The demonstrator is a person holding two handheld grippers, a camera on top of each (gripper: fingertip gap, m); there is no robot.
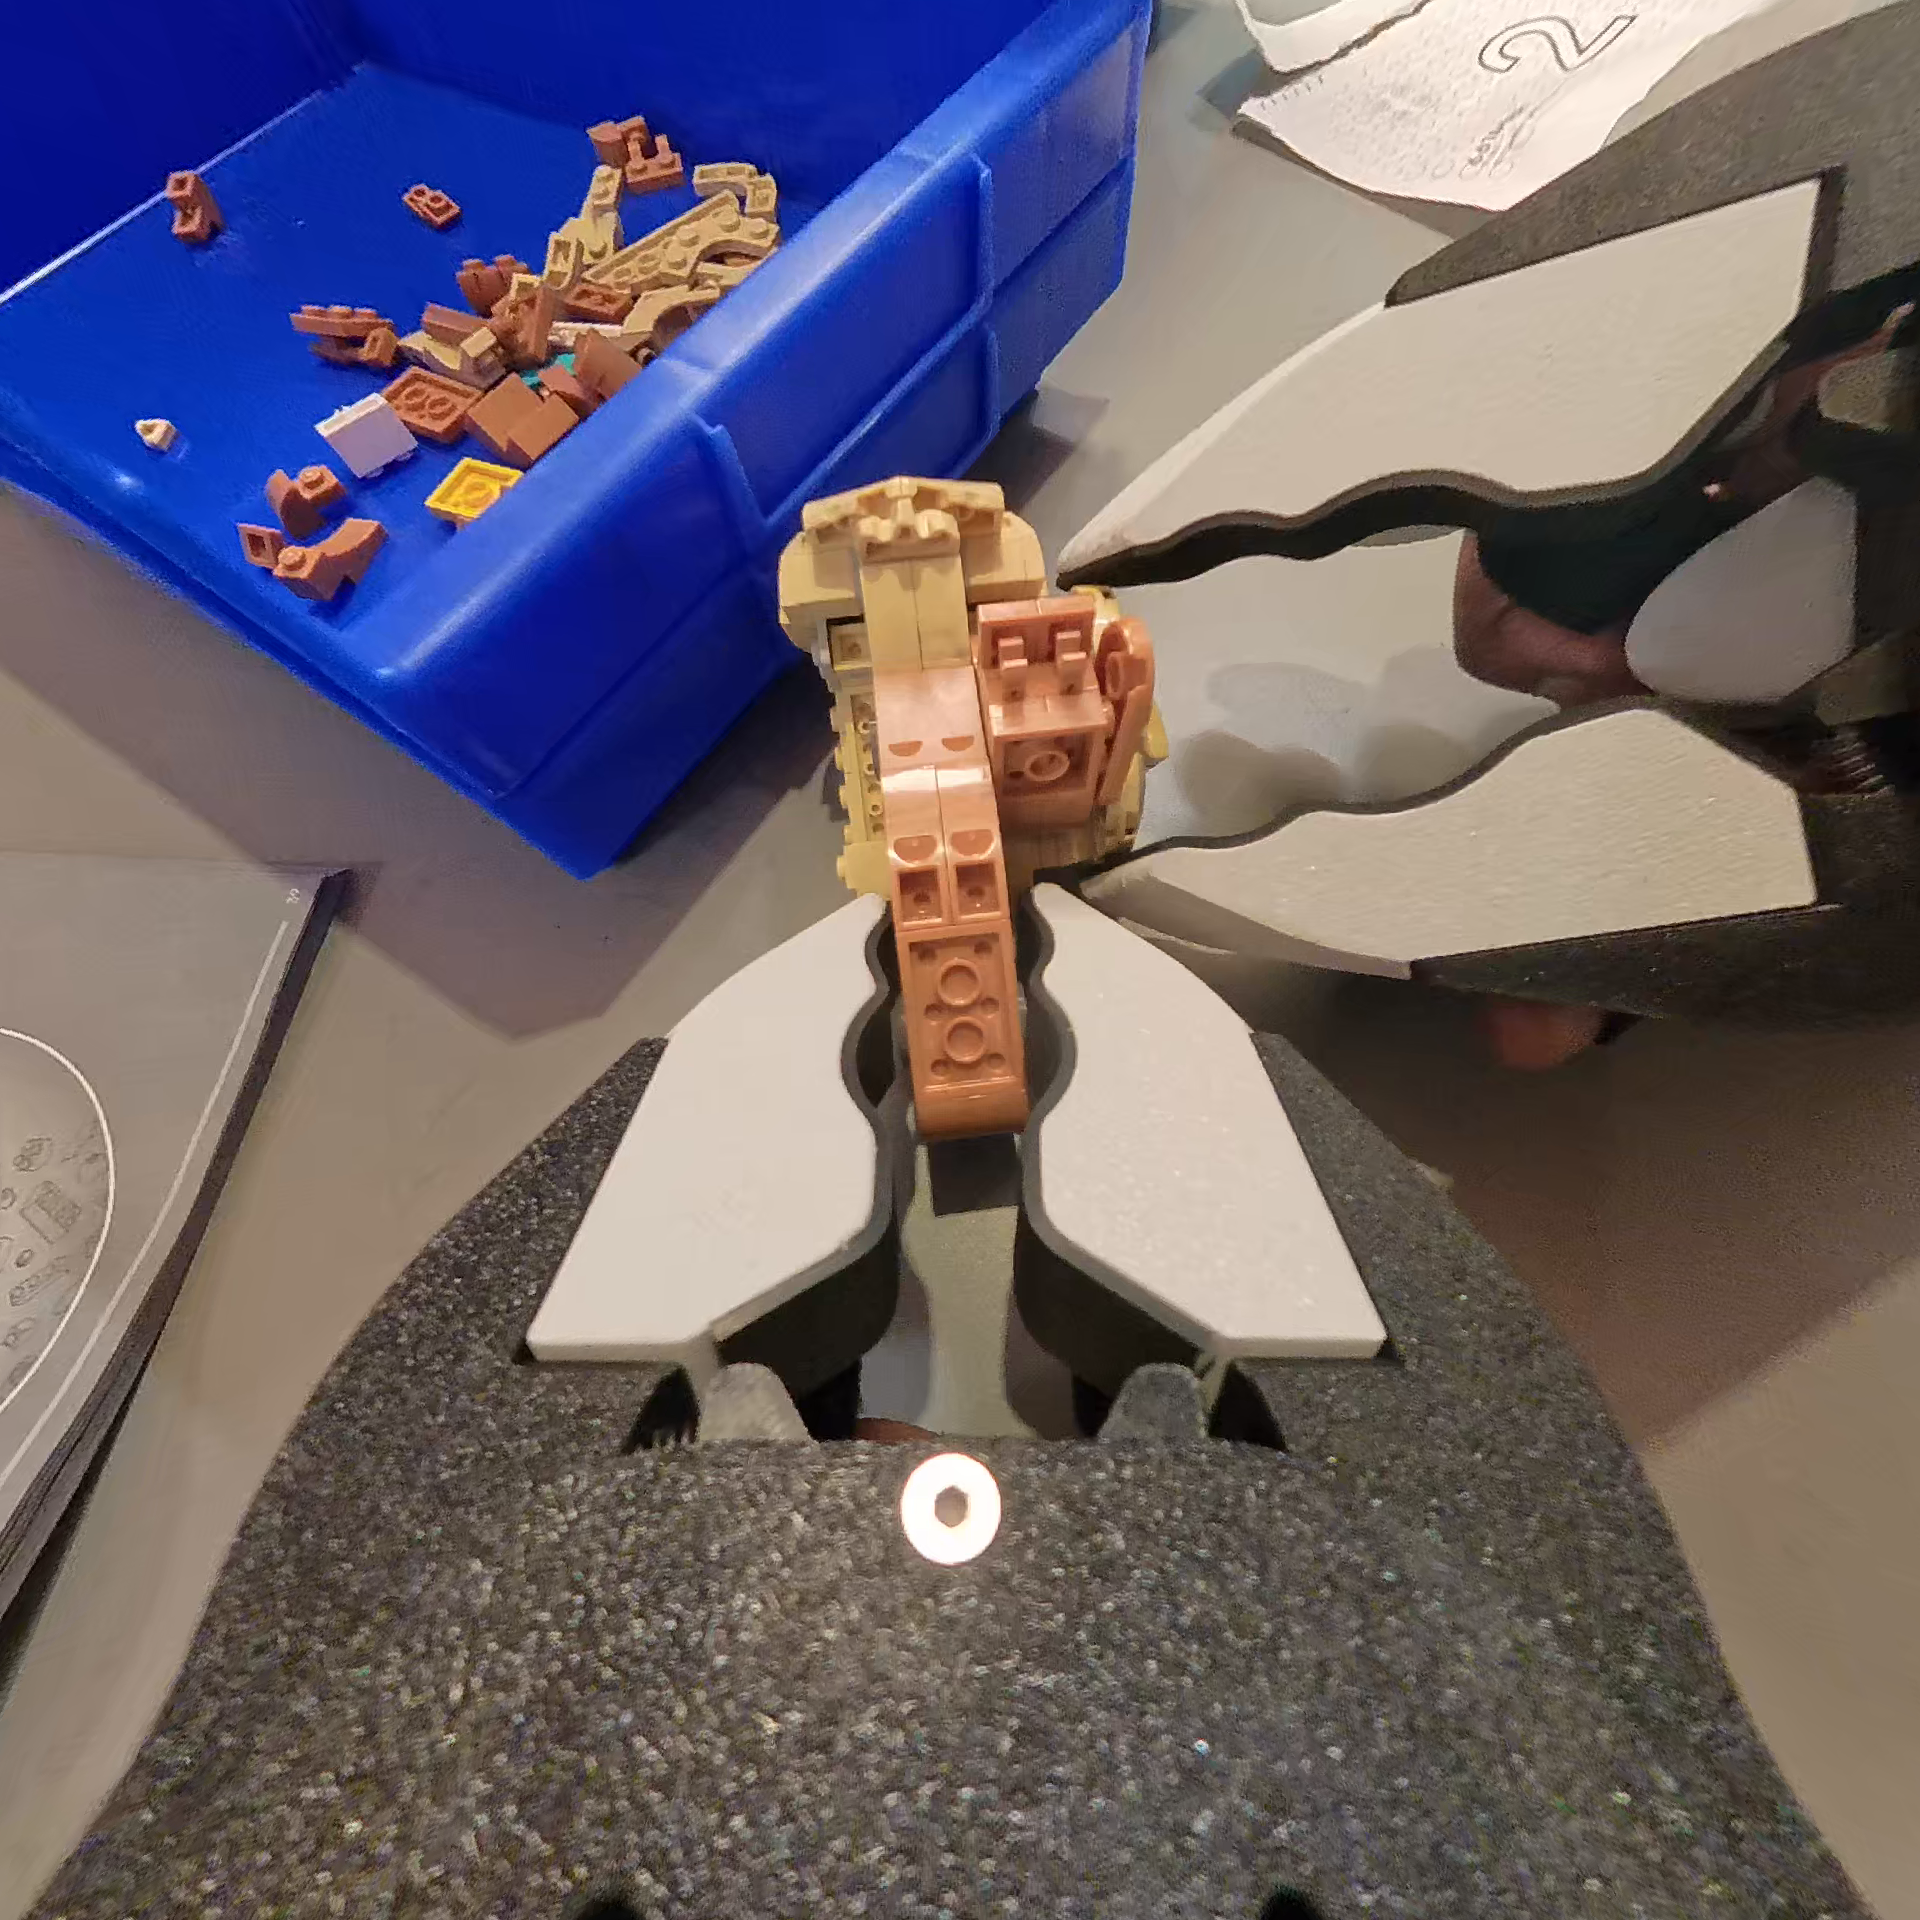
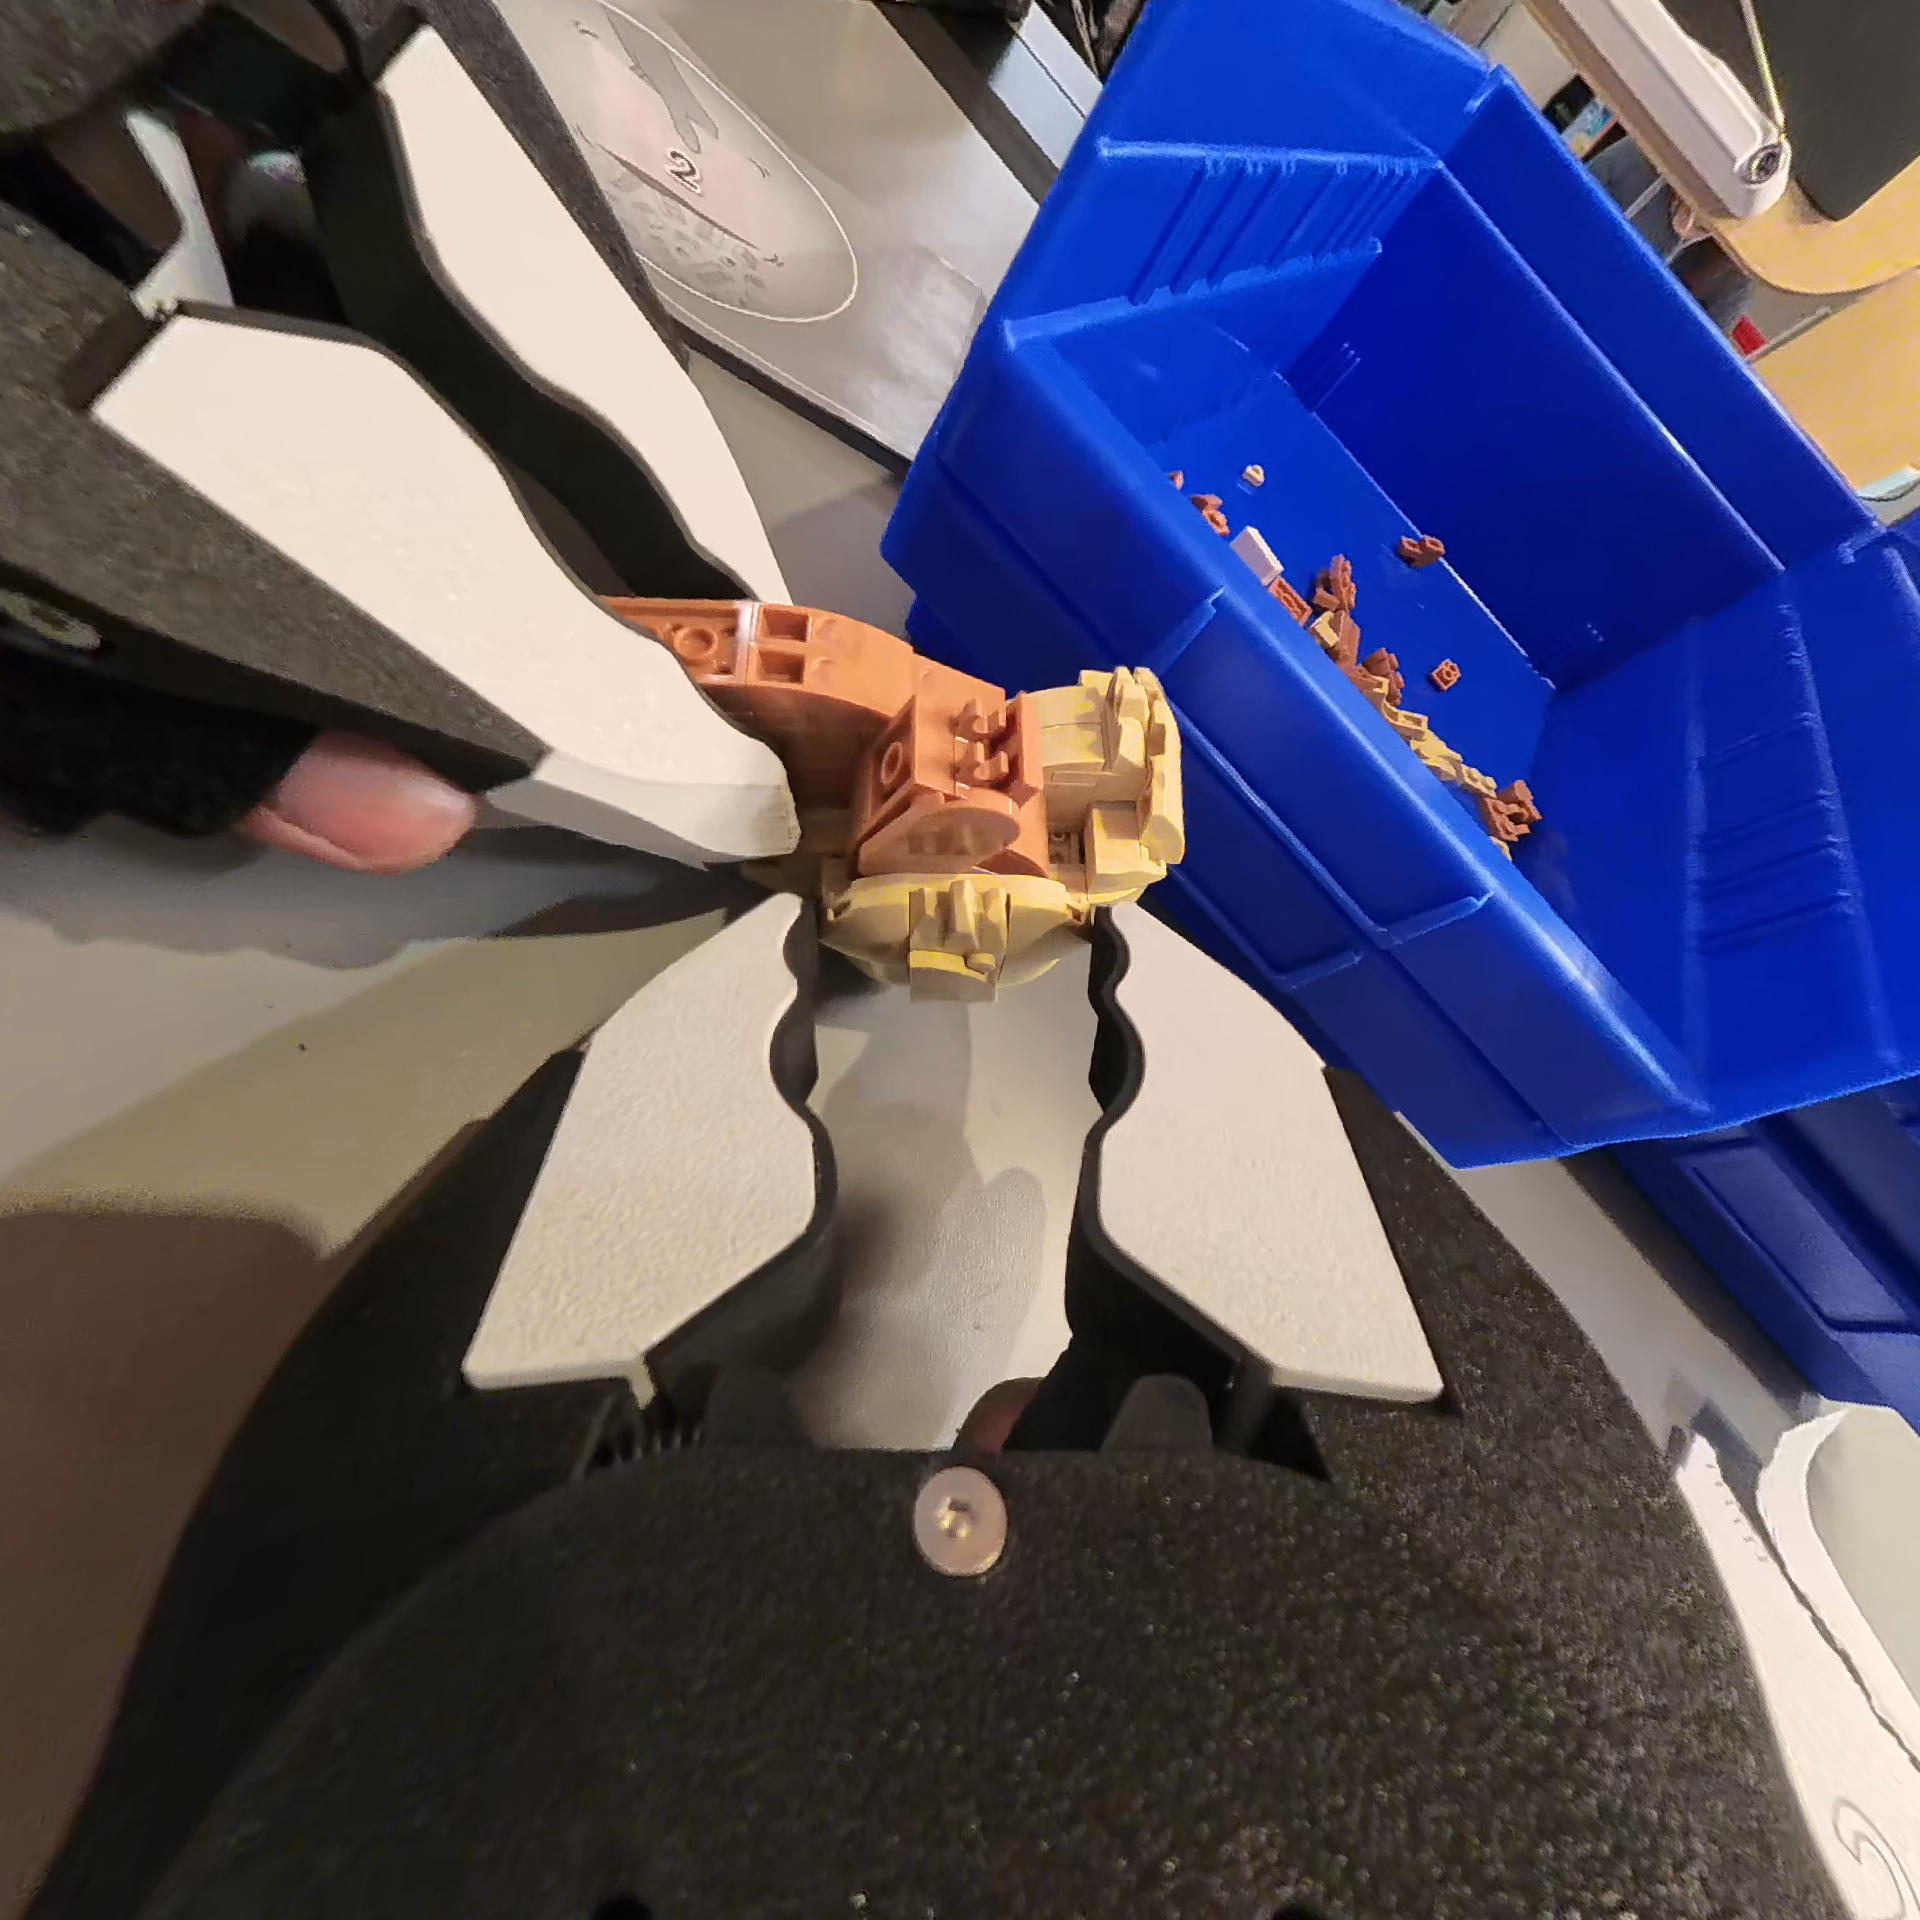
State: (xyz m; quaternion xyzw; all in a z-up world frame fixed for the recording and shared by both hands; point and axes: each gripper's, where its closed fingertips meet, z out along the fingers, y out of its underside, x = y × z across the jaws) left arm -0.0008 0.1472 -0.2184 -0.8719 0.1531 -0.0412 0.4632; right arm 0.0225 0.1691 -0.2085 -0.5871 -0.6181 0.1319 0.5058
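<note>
Grey table: left gripper clamps the brick model's brown tail; right gripper brackets its tan body, pad contact unclear.

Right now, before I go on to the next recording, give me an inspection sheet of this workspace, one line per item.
Surface: grey table, bare between items.
Things: tan and brown brick model; blue bin holding loose bricks.
Clutter: instruction booklet; printed sheet.
Grippers: left gripper clamps the model's brown curved arm; right gripper has its fingertips at either side of the tan rounded end, contact unclear.
Cables: nothing seen.
Surroundings: second blue bin; white camera-like device.
</note>
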